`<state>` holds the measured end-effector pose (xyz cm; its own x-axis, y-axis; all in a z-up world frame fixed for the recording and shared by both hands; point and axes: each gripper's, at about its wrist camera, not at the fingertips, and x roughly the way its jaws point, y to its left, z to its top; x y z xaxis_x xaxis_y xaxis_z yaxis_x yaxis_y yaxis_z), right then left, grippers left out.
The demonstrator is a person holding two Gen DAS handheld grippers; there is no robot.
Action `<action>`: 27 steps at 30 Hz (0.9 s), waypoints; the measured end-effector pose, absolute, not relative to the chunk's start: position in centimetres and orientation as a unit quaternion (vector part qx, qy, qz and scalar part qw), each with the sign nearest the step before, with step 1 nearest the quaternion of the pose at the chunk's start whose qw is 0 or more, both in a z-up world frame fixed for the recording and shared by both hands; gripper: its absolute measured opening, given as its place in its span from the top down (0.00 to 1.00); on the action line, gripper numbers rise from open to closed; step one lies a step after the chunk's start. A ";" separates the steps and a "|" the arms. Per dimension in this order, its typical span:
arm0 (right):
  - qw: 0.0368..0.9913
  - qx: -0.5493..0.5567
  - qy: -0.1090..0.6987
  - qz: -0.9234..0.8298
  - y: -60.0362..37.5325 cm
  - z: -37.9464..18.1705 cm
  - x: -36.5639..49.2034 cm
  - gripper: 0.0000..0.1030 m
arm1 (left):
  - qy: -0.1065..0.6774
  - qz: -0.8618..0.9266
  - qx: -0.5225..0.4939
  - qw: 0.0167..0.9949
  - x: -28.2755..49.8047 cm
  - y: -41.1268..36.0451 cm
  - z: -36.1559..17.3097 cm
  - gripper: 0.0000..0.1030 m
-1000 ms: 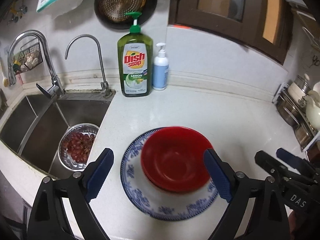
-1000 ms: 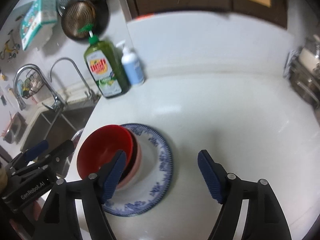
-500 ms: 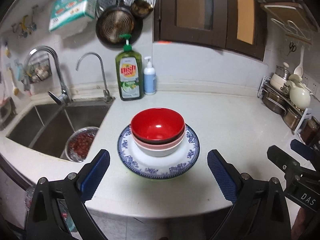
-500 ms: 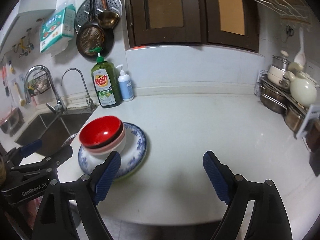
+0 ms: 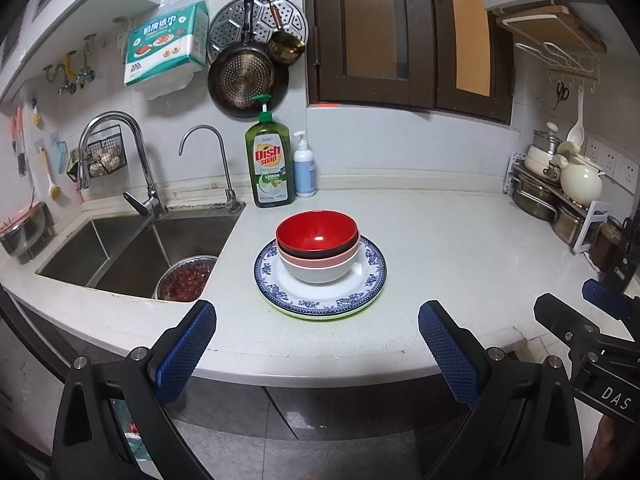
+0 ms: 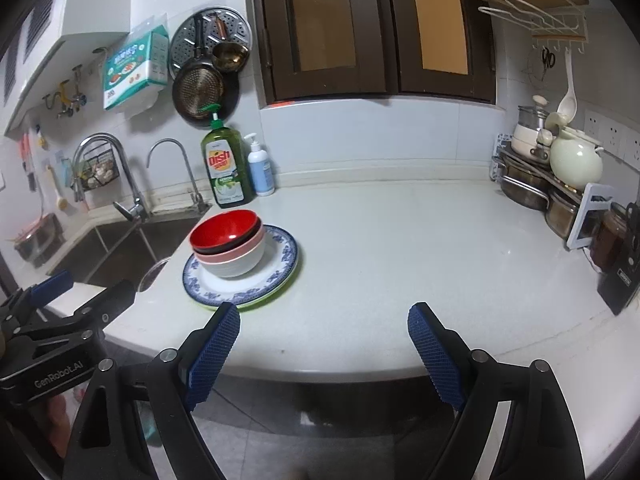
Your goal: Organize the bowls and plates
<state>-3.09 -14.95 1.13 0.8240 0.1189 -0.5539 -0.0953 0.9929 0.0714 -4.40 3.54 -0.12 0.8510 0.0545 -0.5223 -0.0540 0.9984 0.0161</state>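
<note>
Both grippers, left (image 5: 316, 344) and right (image 6: 324, 344), had just been opening and stood apart, empty. Bumping the nested bowls (image 5: 317, 245) could slide them off the plates (image 5: 320, 280).

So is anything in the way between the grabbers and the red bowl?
No, nothing visible. Only bare white countertop lies between the open left gripper, the open right gripper and the red bowl, which tops the stack on the blue-patterned plate.
</note>
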 end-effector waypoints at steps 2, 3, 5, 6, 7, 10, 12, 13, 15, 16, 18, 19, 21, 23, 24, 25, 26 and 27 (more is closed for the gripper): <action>0.957 0.020 0.286 0.054 -14.8 1.4 -3.8 0.16 | 0.268 0.027 0.000 0.963 -5.0 3.6 0.0 0.00; 0.957 0.021 0.284 0.053 -14.8 1.4 -4.2 0.16 | 0.267 0.024 0.000 0.963 -5.3 3.6 0.1 0.00; 0.958 0.021 0.281 0.051 -14.7 1.5 -4.7 0.16 | 0.265 0.021 0.001 0.964 -5.6 3.6 0.1 0.00; 0.958 0.020 0.280 0.051 -14.6 1.6 -4.9 0.16 | 0.265 0.019 0.001 0.964 -5.7 3.7 0.2 0.00; 0.959 0.020 0.279 0.049 -14.6 1.6 -5.2 0.16 | 0.264 0.018 0.001 0.964 -5.9 3.7 0.3 0.00; 0.960 0.022 0.277 0.045 -14.4 1.7 -5.9 0.16 | 0.261 0.016 0.005 0.965 -6.5 3.8 0.4 0.00; 0.960 0.022 0.276 0.042 -14.2 1.8 -6.3 0.16 | 0.256 0.016 0.008 0.967 -6.9 3.8 0.5 0.00; 0.960 0.022 0.275 0.041 -14.3 1.8 -6.4 0.16 | 0.255 0.017 0.009 0.967 -7.1 3.8 0.6 0.00; 0.961 0.022 0.273 0.039 -14.2 1.9 -6.7 0.16 | 0.253 0.015 0.011 0.967 -7.4 3.9 0.7 0.00; 0.961 0.022 0.272 0.038 -14.1 1.9 -6.9 0.16 | 0.253 0.015 0.010 0.967 -7.4 3.9 0.8 0.00; 0.962 0.024 0.271 0.037 -14.0 2.0 -7.2 0.16 | 0.251 0.014 0.010 0.968 -7.7 4.0 0.9 0.00; 0.962 0.024 0.270 0.037 -14.0 2.1 -7.3 0.16 | 0.250 0.014 0.010 0.968 -7.8 4.1 0.9 0.00; 0.962 0.023 0.268 0.037 -13.9 2.1 -7.6 0.16 | 0.248 0.016 0.010 0.969 -8.1 4.1 1.0 0.00; 0.963 0.022 0.266 0.036 -13.9 2.1 -7.8 0.16 | 0.246 0.017 0.009 0.969 -8.3 4.2 1.0 0.00; 0.963 0.022 0.266 0.036 -13.8 2.1 -7.9 0.16 | 0.246 0.017 0.009 0.969 -8.4 4.2 1.0 0.00; 0.963 0.022 0.267 0.036 -13.8 2.1 -7.9 0.16 | 0.246 0.017 0.009 0.969 -8.5 4.2 1.0 0.00; 0.963 0.021 0.266 0.037 -13.7 2.2 -8.0 0.16 | 0.245 0.017 0.009 0.969 -8.6 4.2 1.0 0.00; 0.963 0.020 0.266 0.036 -13.7 2.2 -8.0 0.16 | 0.245 0.018 0.008 0.969 -8.6 4.3 1.0 0.00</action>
<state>-8.01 -13.69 2.19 0.8562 0.0800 -0.5104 -0.0584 0.9966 0.0583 -8.60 4.27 1.01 0.8790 0.0384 -0.4753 -0.0302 0.9992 0.0249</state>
